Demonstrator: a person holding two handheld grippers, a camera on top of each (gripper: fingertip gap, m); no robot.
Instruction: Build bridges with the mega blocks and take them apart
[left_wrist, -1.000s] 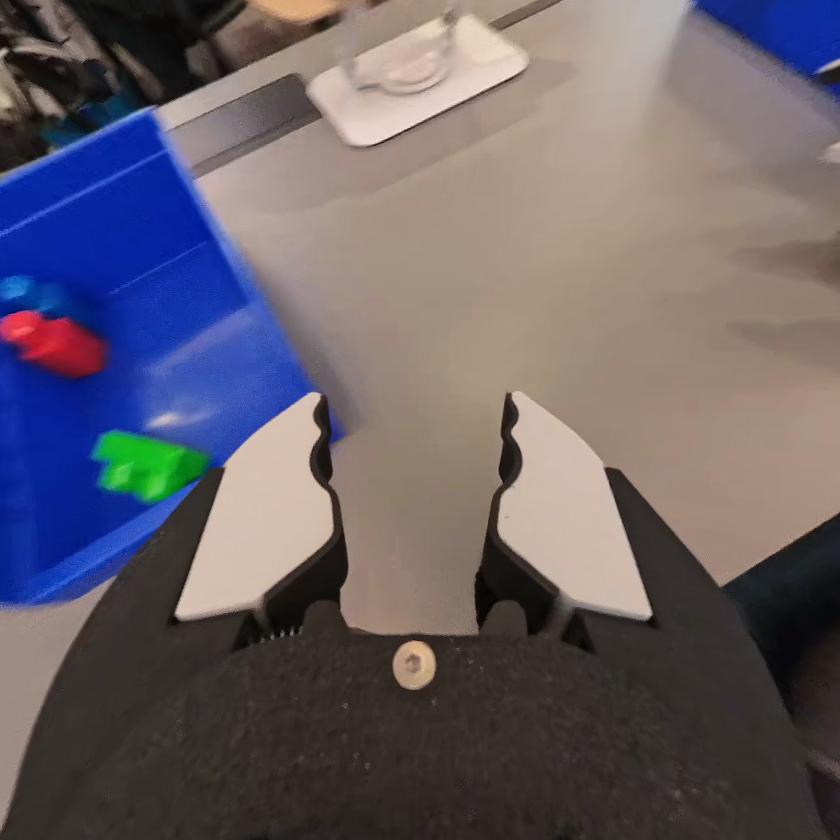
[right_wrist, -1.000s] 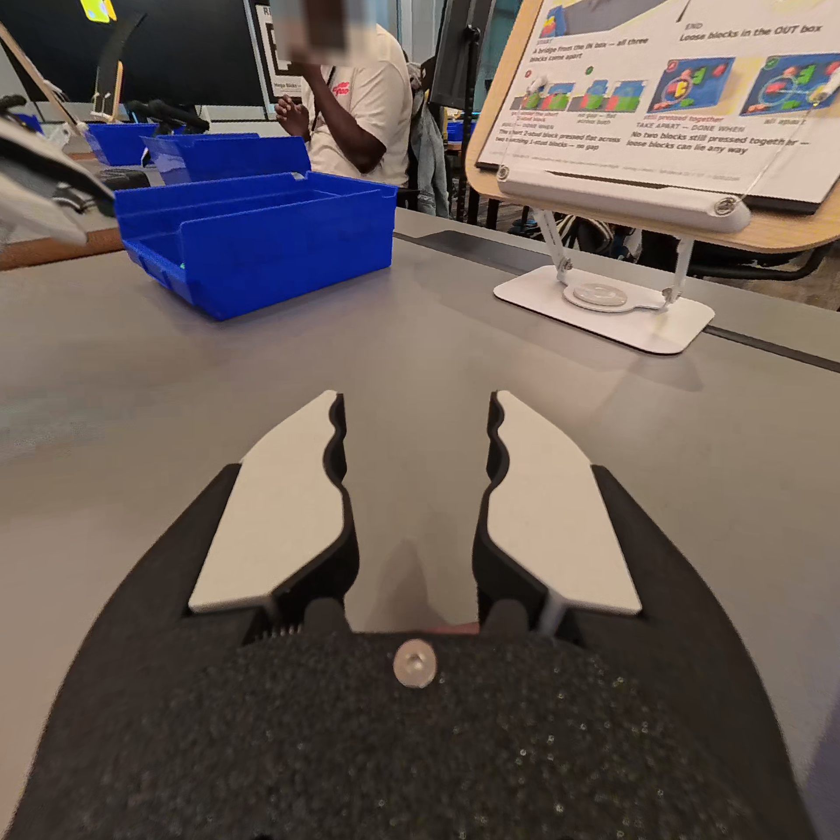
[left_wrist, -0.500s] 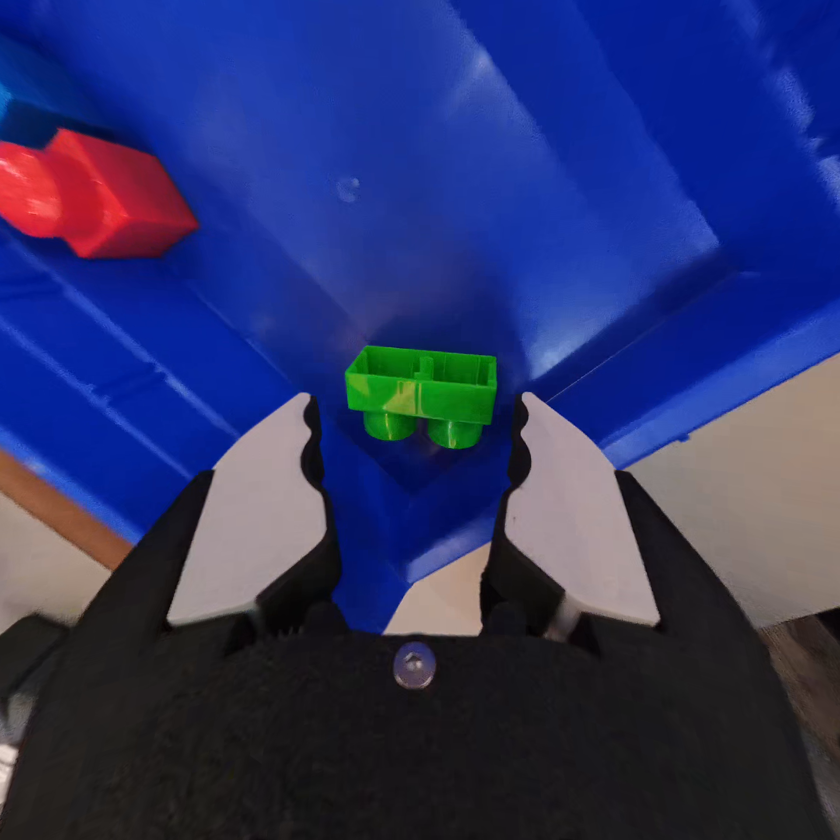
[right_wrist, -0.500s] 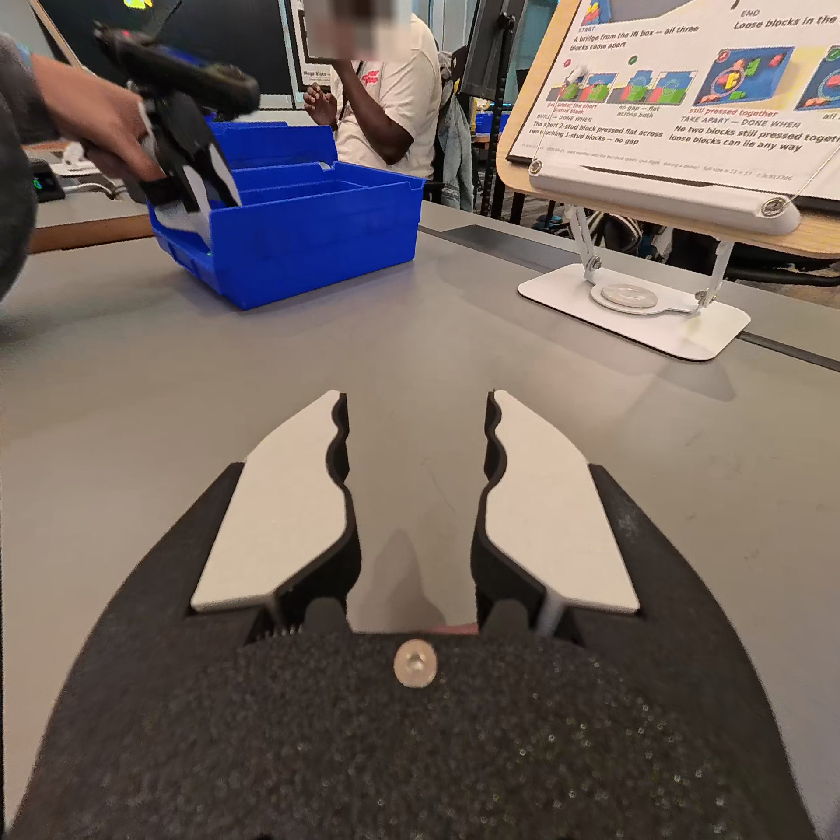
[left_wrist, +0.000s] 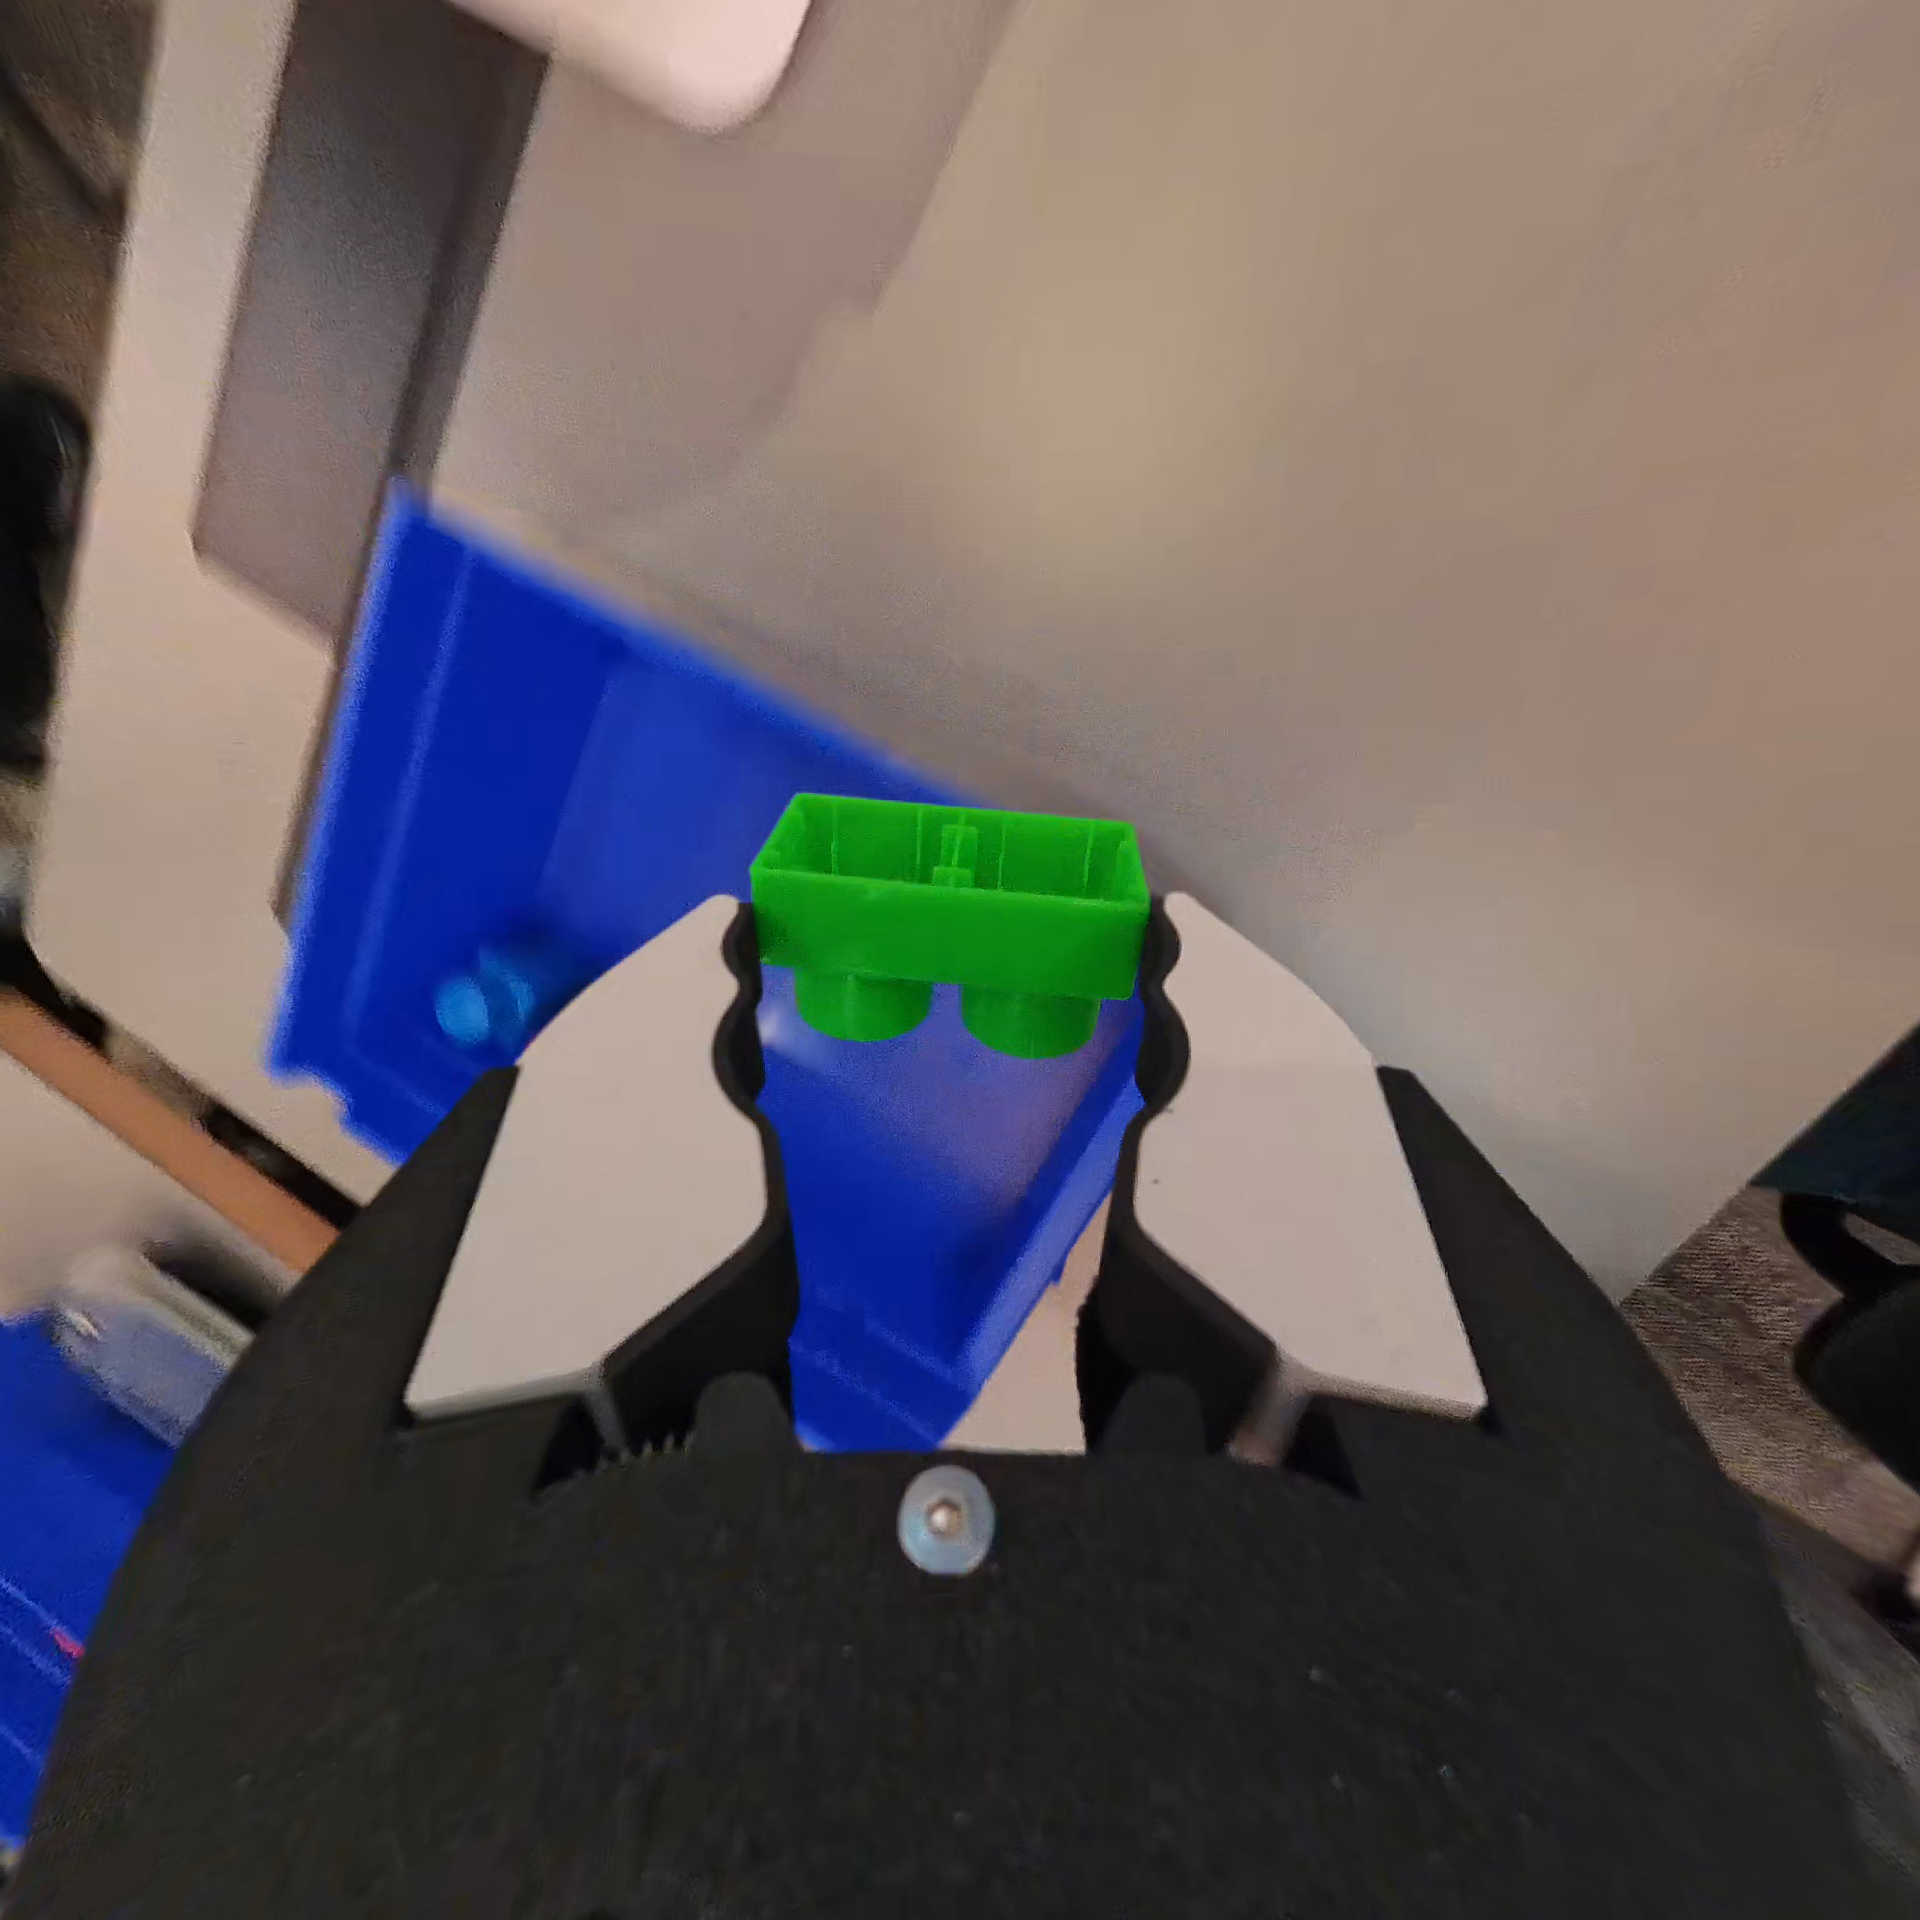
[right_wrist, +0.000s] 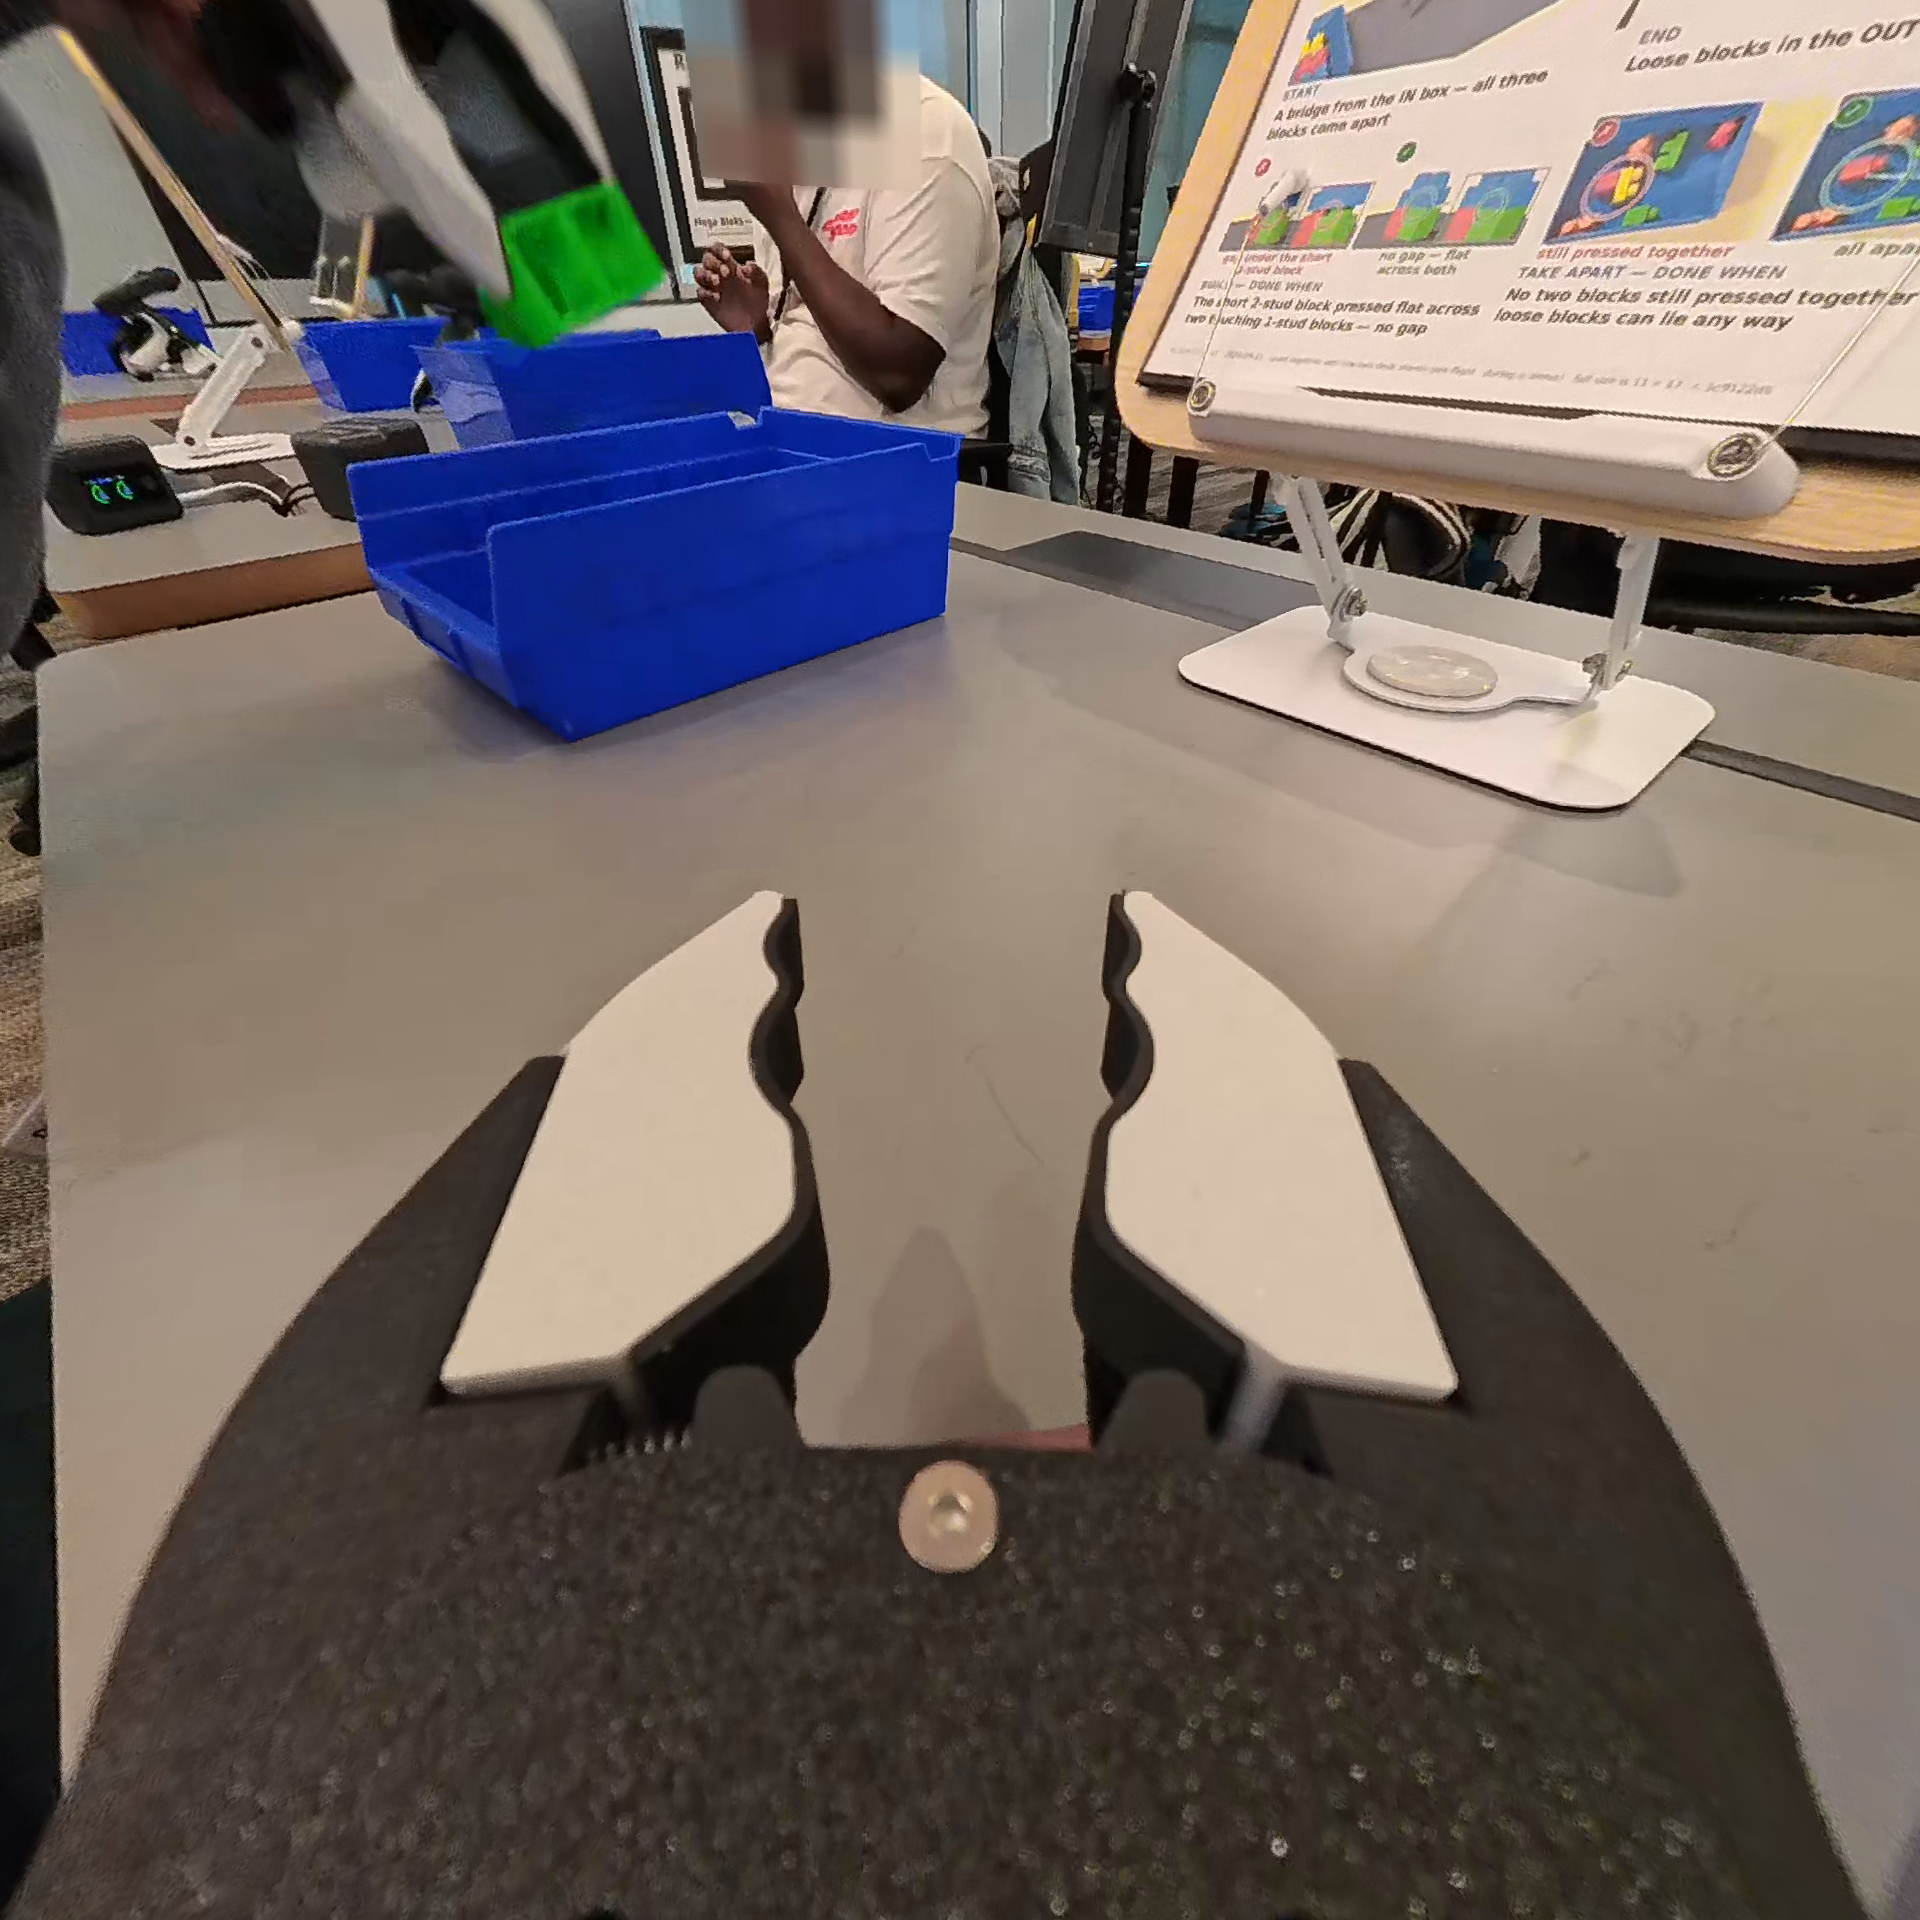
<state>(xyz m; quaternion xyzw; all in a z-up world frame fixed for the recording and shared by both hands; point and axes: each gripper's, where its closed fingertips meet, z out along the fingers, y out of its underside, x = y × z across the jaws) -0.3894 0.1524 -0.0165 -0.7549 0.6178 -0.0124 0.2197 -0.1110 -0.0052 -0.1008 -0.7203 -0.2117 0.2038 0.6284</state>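
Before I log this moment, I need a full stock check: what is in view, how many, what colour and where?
green block: one, two studs, held above the bin, off the table
blue bin: one, near the table's far left; more blue bins on a desk behind it
blue piece: one, blurred, inside the bin
grey table: one, under everything
instruction board: one, on a white stand, far right of the table
person: one, white shirt, behind the table
left hand-held gripper: one, black and white, closed on the green block
right hand-held gripper: one, black and white, open and empty, low over the table
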